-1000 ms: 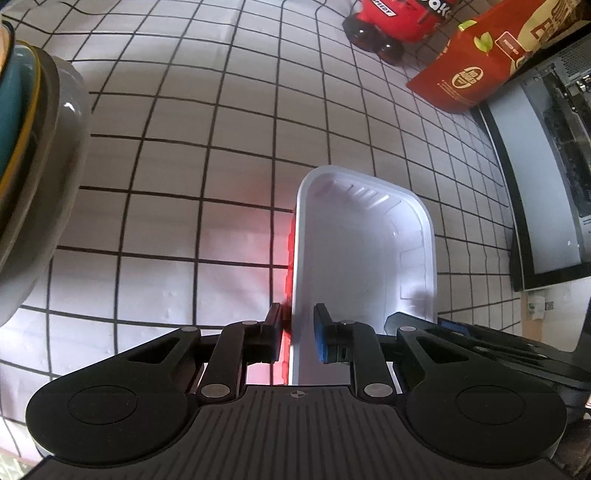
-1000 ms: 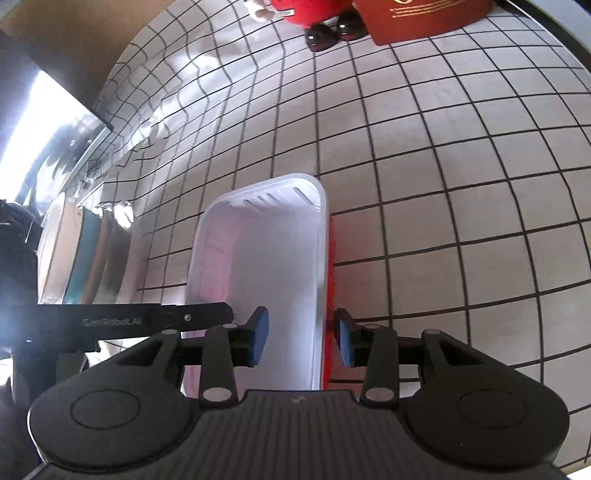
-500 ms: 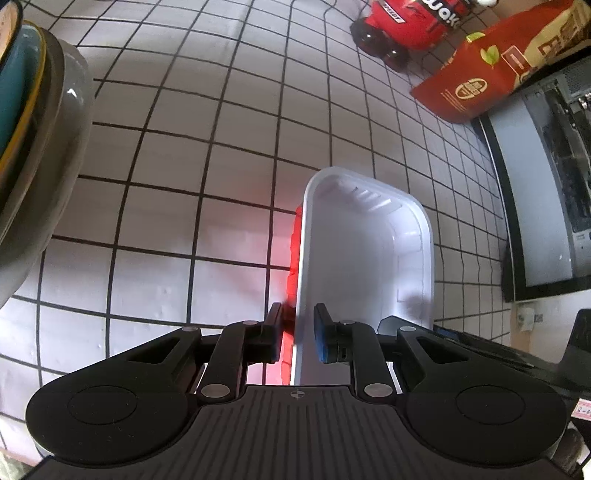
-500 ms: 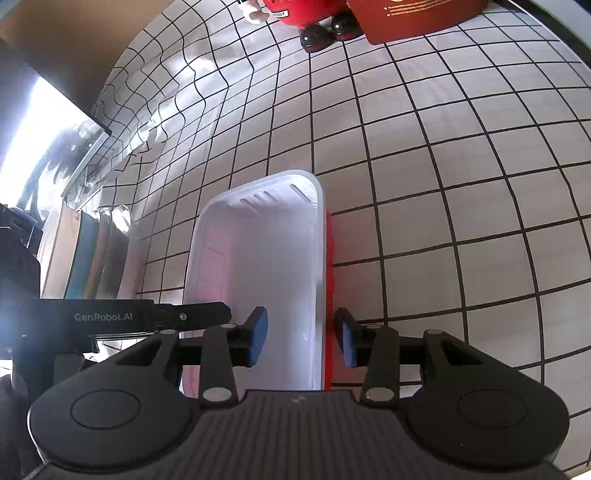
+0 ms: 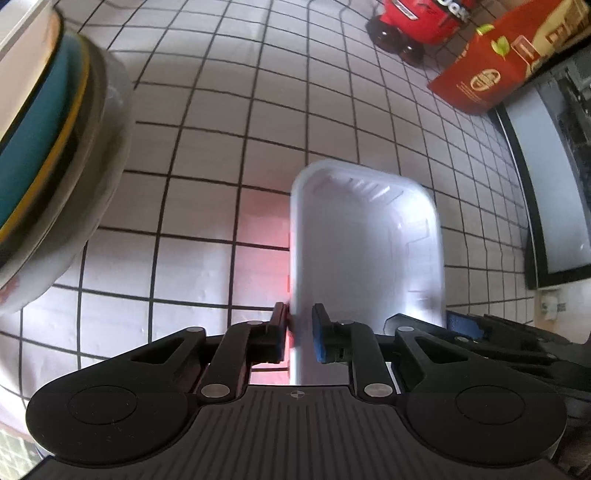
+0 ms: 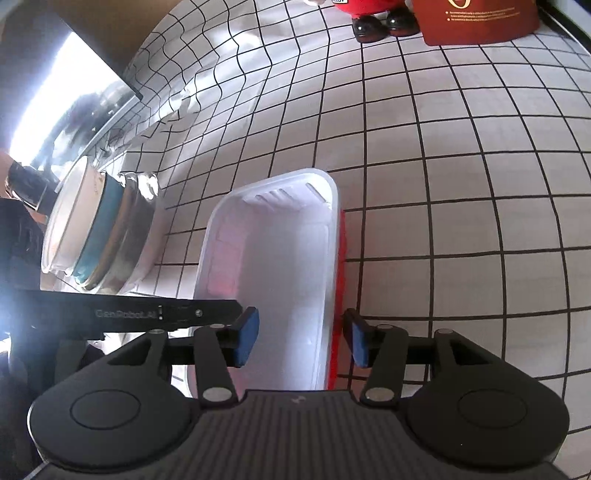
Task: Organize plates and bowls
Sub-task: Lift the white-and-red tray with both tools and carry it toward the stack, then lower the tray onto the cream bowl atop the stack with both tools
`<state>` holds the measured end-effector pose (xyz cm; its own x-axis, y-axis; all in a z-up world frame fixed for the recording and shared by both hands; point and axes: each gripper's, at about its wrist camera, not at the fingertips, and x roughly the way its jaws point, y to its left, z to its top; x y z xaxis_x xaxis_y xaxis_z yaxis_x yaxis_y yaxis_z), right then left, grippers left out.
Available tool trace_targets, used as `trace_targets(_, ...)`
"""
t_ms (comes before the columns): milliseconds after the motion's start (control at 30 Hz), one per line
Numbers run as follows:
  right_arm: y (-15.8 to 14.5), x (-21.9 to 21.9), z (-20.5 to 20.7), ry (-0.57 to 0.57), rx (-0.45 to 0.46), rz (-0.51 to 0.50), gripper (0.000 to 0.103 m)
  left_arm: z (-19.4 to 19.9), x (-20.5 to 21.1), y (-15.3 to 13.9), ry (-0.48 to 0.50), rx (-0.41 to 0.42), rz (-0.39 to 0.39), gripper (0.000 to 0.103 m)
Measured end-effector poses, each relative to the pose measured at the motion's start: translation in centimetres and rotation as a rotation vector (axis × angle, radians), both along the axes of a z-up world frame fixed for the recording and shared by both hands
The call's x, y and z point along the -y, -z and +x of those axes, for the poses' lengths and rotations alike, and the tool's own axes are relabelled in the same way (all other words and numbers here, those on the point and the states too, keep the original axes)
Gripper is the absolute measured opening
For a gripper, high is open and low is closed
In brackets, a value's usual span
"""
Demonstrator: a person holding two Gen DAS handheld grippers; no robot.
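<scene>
White tablecloth [image 5: 207, 155] with a black grid covers the table. At the left stands a stack of plates and bowls [image 5: 48, 162], teal and grey among them. Right of it lies the white rectangular tray [image 5: 365, 236], red on the outside. The left gripper [image 5: 300, 334] is clamped on the tray's left wall. The right gripper [image 6: 301, 338] straddles the right wall, its jaws opening, pads clear of it. Beyond stand a red toy [image 6: 369, 14] and a dark red box [image 6: 480, 18].
</scene>
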<state>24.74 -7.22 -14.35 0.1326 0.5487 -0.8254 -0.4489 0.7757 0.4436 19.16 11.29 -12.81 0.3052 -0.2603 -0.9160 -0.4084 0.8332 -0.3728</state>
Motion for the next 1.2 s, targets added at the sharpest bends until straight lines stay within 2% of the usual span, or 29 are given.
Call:
trace_targets(233,-0.1,0.3,0.4,0.027,0.019,-0.011,0.046,-0.3,0.1,-0.1,-0.007,0.006,-0.002,0.017)
trace_targets(600,0.2,0.2,0.2,0.038,-0.013,-0.006,0.041,-0.6,-0.1,-0.4,-0.013,0.027,0.007,0.016)
trace_targets(700,-1.4,-0.2,0.1,0.032,0.032,-0.017,0.041,-0.8,0.0,-2.5,0.005,0.095,0.029,0.016)
trace_targets(733,-2.2,-0.3,0.1,0.030,0.050,-0.016,0.041,-0.9,-0.3,-3.8,0.005,0.134,0.029,0.021)
trace_targets(867,-7.0,-1.3,0.2,0.010,0.141,0.044,0.041,-1.8,-2.0,-9.3,-0.008,0.299,0.071,0.021)
trace_targets(967,-11.6,-3.4,-0.5,-0.025,0.252,0.095,0.041,-3.1,-4.3,-13.0,-0.050,0.382,0.087,0.021)
trace_targets(1100,-15.5,-7.2,-1.4,-0.109,0.354,0.158,0.041,-5.2,-7.8,-16.8,-0.095,0.448,0.139,0.021)
trace_targets(1200,-16.3,-11.2,-1.1,-0.162,0.352,0.190,0.041,-6.3,-11.6,-17.7,-0.162,0.440,0.126,0.022)
